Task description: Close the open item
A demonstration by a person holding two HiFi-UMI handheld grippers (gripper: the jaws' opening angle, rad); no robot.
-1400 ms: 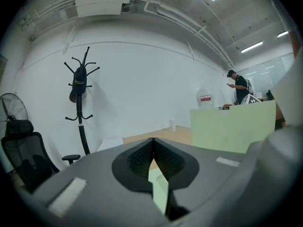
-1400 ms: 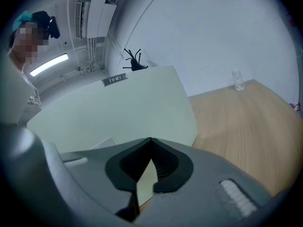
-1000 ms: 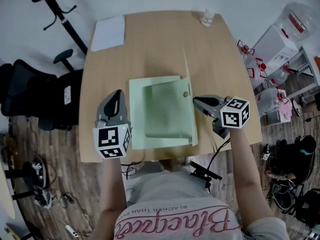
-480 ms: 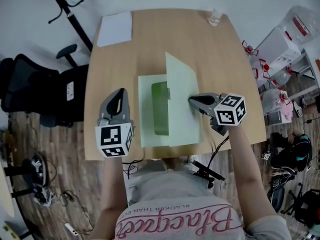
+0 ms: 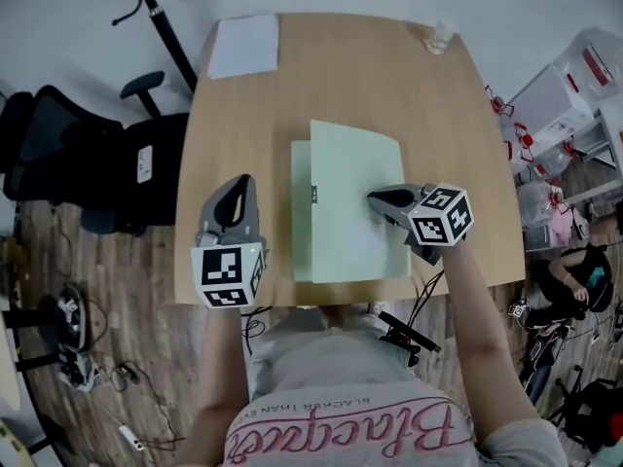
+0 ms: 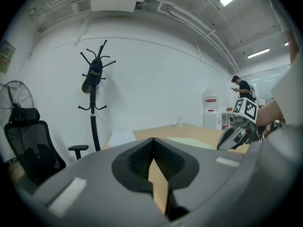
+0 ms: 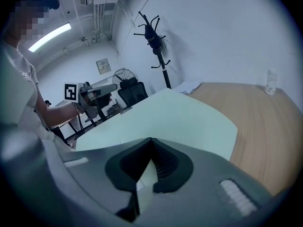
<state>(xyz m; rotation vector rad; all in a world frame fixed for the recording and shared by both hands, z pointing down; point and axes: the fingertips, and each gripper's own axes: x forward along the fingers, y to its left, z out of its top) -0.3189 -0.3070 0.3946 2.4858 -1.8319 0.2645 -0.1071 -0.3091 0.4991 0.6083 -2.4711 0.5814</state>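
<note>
A pale green folder [image 5: 350, 202] lies on the wooden table [image 5: 243, 115], its cover folded down over the lower leaf, whose left strip still shows. My right gripper [image 5: 375, 199] is shut, its tip resting on the cover's right part; in the right gripper view [image 7: 150, 141] the green cover [image 7: 161, 117] spreads out just beyond the jaws. My left gripper [image 5: 234, 197] hangs shut and empty over bare table left of the folder. In the left gripper view [image 6: 153, 141] the folder [image 6: 189, 142] is a thin green strip.
A white sheet of paper [image 5: 245, 45] lies at the table's far left corner and a small clear cup [image 5: 440, 35] at the far right. A black office chair [image 5: 88, 173] and a coat stand [image 6: 94, 93] are left of the table. The near edge runs just below the folder.
The folder's cover has swung from upright over to the left and down flat onto the lower leaf. My right gripper stayed at the cover; the left barely moved.
</note>
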